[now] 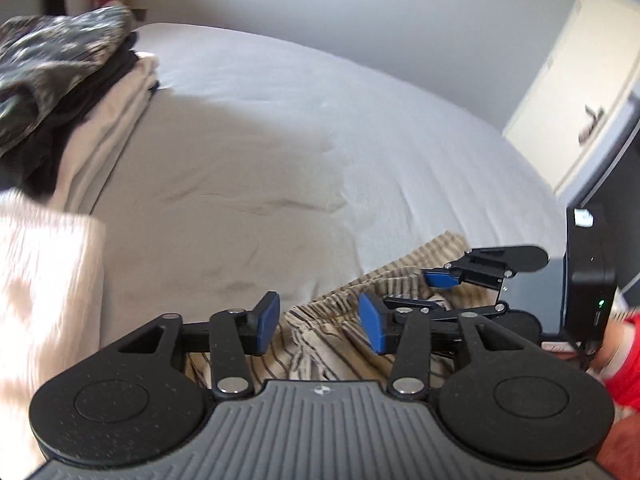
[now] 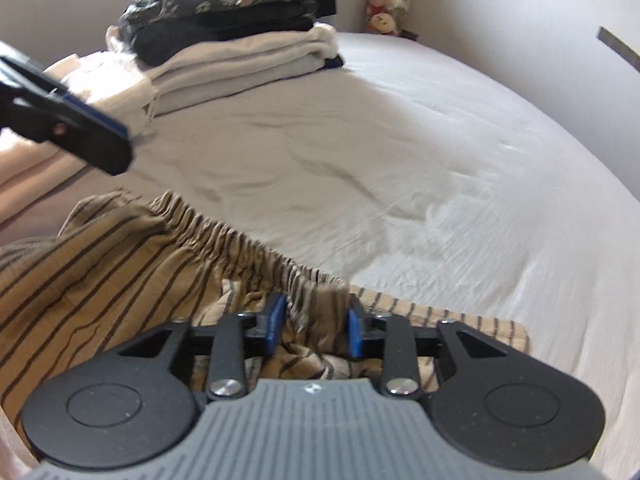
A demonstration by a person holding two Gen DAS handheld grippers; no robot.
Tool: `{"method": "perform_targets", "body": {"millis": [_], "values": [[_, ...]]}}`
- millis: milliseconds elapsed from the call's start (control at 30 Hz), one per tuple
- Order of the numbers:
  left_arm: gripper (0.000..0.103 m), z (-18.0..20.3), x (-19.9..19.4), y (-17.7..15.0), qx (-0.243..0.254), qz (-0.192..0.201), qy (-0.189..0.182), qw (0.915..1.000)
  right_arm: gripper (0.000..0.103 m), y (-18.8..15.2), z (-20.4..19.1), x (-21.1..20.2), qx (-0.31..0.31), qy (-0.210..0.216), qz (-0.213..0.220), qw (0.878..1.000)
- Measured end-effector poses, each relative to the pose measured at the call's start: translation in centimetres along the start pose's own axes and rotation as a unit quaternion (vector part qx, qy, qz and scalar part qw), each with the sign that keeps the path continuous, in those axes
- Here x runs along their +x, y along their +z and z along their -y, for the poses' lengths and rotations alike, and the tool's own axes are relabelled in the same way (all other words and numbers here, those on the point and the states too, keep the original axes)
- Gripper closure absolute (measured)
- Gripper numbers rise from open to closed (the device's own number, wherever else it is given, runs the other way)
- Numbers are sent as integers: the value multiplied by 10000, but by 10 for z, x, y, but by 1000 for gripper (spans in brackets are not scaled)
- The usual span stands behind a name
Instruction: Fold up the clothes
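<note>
Closest in, the right hand-held gripper (image 2: 316, 328) is clamped onto the gathered waistband of the striped shorts (image 2: 100, 264), which lie bunched at the near edge of the bed (image 2: 440, 160). The left hand-held gripper (image 1: 320, 322) sits released just above them. Farther back on the left is a stack of folded clothes (image 2: 240, 52).

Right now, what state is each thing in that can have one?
Left gripper: open, holding nothing.
Right gripper: fingers shut on the striped garment's gathered waistband.
Striped garment: unfolded, rumpled on the bed.
Clothes stack: folded, piled on the bed.
Bed sheet: spread, lightly wrinkled.
</note>
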State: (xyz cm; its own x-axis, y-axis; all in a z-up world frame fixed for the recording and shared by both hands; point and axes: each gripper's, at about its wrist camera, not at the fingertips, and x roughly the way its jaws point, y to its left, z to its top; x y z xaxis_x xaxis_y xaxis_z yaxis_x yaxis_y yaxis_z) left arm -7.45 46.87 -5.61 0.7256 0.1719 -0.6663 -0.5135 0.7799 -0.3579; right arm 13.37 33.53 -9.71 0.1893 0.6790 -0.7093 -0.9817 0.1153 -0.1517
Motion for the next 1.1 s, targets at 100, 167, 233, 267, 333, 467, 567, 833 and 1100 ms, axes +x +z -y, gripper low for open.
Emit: {"method": "perform_targets", "body": {"millis": [100,167,233,267,333,467,567,833,1100], "values": [[36,4,-23,-15,-353,206,-112,9991,55,-4,4,-28,304,-200,290,9989],[35,7,-36,-27,-530,233,-213,9981,53,-16,6,-53,636,-247,473,9965],[33,9,-43,-39,-648,137,-212,9976,49,-29,8,-78,973,-287,648,9927],[30,11,-46,-45,-703,78,-200,9973,49,-36,9,-91,1141,-307,736,9903],[29,13,-51,-56,-798,-54,-142,9967,47,-54,8,-112,1437,-411,864,9850],[29,19,-52,-66,-906,-254,110,9955,44,-92,2,-147,2095,-549,1056,9705],[29,28,-40,-67,-660,-635,265,9954,43,-117,-6,-165,2522,-521,1051,9605],[30,40,-26,-76,-181,-1330,262,9906,38,-118,-18,-172,2736,-502,907,9562],[31,21,-36,-80,-405,-1336,-273,9898,33,-122,1,-154,3158,-896,663,9422]]}}
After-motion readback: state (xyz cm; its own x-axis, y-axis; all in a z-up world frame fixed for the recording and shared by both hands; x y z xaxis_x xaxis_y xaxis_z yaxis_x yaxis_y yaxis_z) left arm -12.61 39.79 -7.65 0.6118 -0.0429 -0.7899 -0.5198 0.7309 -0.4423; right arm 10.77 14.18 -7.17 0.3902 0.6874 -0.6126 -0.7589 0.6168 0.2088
